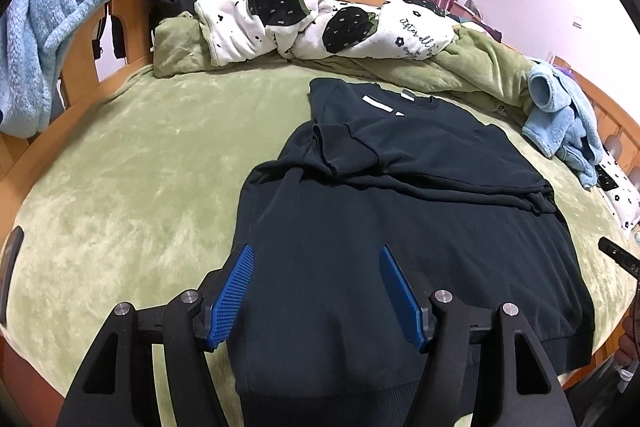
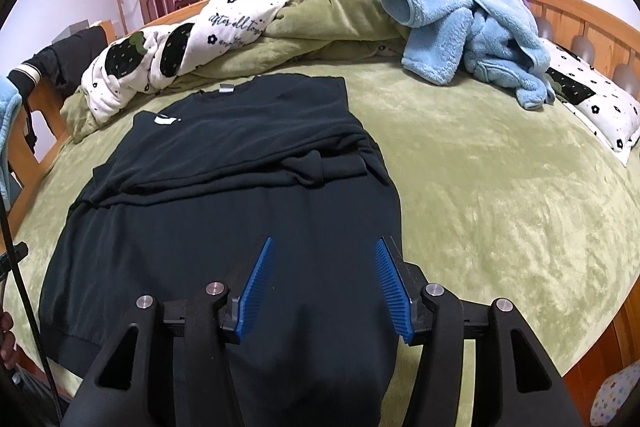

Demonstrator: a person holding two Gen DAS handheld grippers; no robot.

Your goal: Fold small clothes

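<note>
Dark navy sweatshirt (image 1: pixel 400 227) lies flat on the green bed (image 1: pixel 140 167), sleeves already folded across its chest, hem nearest the fingers. Both the left gripper (image 1: pixel 316 251) and right gripper (image 2: pixel 324 243) hover spread wide over the hem, holding nothing. Pinching only the top layer could drag the folded sleeves loose.

I see my right tongs (image 2: pixel 324 251) spread open over the hem end of a black sweatshirt (image 2: pixel 224 211) lying flat on the green bed (image 2: pixel 500 195), sleeves folded across its chest. A blue fleece garment (image 2: pixel 472 31) lies well beyond it, near the wooden headboard (image 2: pixel 576 15).
</note>
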